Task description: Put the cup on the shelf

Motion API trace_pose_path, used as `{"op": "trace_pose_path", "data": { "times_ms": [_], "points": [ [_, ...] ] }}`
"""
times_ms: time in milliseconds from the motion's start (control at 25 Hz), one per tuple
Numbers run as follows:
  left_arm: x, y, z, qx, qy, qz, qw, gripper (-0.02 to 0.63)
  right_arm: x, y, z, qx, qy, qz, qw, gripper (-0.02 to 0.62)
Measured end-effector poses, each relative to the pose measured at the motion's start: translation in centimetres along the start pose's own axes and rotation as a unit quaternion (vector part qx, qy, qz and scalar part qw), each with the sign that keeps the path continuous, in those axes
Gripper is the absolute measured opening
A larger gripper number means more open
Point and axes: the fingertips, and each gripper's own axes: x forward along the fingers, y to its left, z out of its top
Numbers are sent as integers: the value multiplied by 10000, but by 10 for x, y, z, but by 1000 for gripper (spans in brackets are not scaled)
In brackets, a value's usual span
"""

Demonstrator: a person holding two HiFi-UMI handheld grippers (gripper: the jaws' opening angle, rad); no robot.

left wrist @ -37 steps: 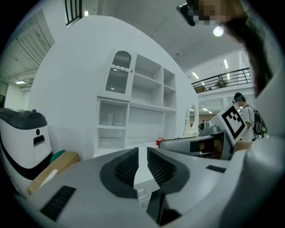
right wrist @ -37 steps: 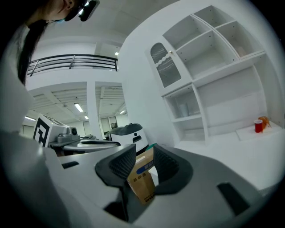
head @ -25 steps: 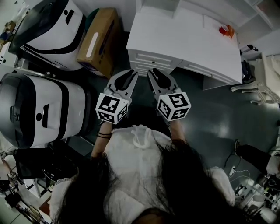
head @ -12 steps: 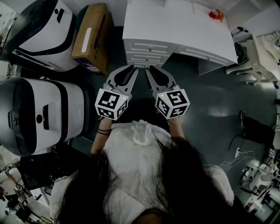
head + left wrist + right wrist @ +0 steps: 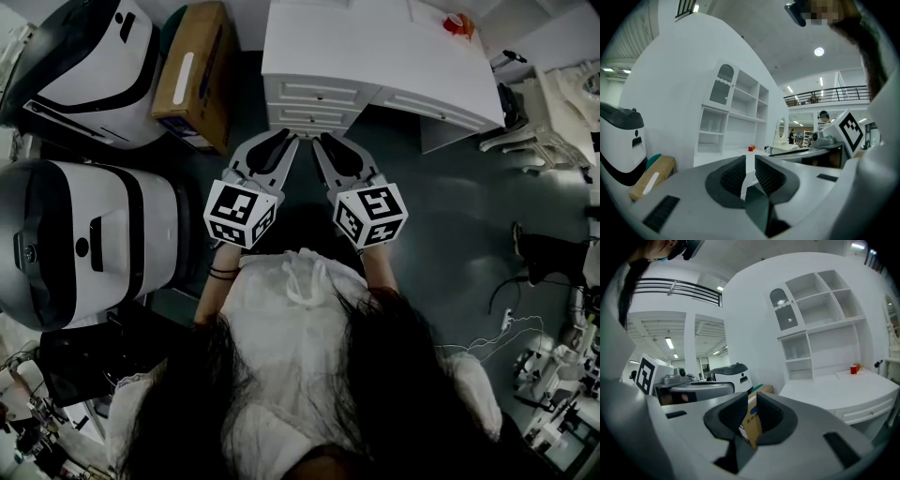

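A small red cup (image 5: 458,24) stands at the far right end of the white desk top (image 5: 375,66); it also shows as a red speck, the cup (image 5: 751,148) in the left gripper view and the cup (image 5: 854,369) in the right gripper view. White shelf compartments (image 5: 820,333) rise behind the desk, and the shelf (image 5: 740,117) stands empty. My left gripper (image 5: 281,141) and right gripper (image 5: 323,142) hover side by side in front of the desk drawers, far from the cup. Both are shut with nothing between the jaws, as the left gripper (image 5: 750,161) and right gripper (image 5: 752,401) show.
Two large white machines (image 5: 84,234) (image 5: 94,56) stand at my left, with a cardboard box (image 5: 192,75) beside the desk. A white chair (image 5: 553,112) stands right of the desk. Cables and gear (image 5: 553,394) lie on the dark floor at the right.
The desk and cup have slid up and left in the head view as the viewpoint shifted. Both grippers keep their place in front of the body.
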Motion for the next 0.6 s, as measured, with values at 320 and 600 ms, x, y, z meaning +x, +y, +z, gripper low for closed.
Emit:
{"op": "trace_pose_path", "data": {
  "times_ms": [320, 600],
  "points": [
    [1, 2, 0, -10, -46, 61, 10000, 55, 2, -2, -1, -43, 25, 30, 10000, 67],
    [8, 6, 6, 6, -111, 103, 9999, 55, 1, -8, 3, -99, 9, 30, 9999, 67]
  ]
}}
